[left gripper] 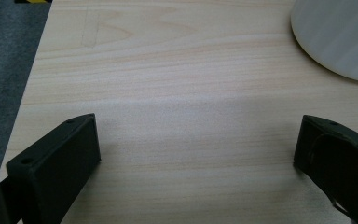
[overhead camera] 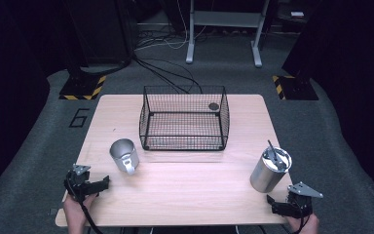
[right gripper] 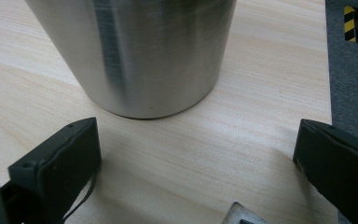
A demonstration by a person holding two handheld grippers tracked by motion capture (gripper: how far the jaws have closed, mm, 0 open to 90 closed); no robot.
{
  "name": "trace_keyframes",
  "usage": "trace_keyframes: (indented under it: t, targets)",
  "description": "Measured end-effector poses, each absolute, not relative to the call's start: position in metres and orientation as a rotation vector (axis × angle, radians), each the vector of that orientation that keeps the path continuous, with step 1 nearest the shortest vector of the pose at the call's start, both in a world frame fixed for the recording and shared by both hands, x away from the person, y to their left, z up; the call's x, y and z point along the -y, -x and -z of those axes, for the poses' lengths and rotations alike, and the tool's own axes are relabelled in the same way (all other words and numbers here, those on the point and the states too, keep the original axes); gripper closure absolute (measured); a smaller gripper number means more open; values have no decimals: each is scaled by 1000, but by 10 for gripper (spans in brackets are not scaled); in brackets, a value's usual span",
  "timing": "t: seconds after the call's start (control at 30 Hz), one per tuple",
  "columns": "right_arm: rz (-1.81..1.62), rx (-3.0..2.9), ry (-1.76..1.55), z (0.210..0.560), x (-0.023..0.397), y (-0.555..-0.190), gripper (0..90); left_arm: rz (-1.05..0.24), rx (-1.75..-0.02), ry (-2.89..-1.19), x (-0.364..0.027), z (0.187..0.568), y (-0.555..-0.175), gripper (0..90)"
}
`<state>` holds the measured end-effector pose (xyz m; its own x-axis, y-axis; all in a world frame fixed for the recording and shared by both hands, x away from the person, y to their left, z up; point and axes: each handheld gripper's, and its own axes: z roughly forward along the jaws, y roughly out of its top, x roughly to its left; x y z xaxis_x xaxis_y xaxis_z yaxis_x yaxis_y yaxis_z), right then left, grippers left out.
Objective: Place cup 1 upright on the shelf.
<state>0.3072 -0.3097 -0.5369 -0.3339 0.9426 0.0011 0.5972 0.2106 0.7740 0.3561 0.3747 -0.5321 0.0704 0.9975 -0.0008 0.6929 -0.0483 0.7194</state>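
Observation:
A steel mug with a handle [overhead camera: 124, 155] stands on the wooden table [overhead camera: 190, 195] at the left; its rounded side [left gripper: 338, 37] fills the top right corner of the left gripper view. My left gripper [overhead camera: 102, 184] rests at the front left edge, jaws open over bare wood [left gripper: 198, 140]. A taller steel tumbler with a lid and straw [overhead camera: 270, 169] stands at the front right. My right gripper [overhead camera: 272, 204] lies just in front of it, open, with the tumbler's base [right gripper: 140, 56] close ahead of the jaws [right gripper: 196, 149].
A black wire basket [overhead camera: 184, 118] sits at the back middle of the table with a small dark round thing [overhead camera: 214, 106] on its right side. Grey carpet, cables and stand legs lie beyond the table. Bare wood stretches between mug and tumbler.

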Motion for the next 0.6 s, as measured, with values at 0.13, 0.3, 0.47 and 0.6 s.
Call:
trace_keyframes:
  t: [0.13, 0.3, 0.47, 0.6]
  targets:
    - [-943, -2018, -1434, 536, 309, -307, 1, -706, -1675, -1804, -374, 532, -358, 0]
    - [-928, -2018, -1450, 535, 312, -306, 1, -702, -1660, -1814, -375, 532, -360, 0]
    - [-904, -2016, -1477, 533, 315, -303, 0, -702, -1646, -1823, -375, 532, -361, 1]
    - [-892, -2036, -1480, 531, 315, -302, 0, -703, -1650, -1819, -374, 532, -361, 2]
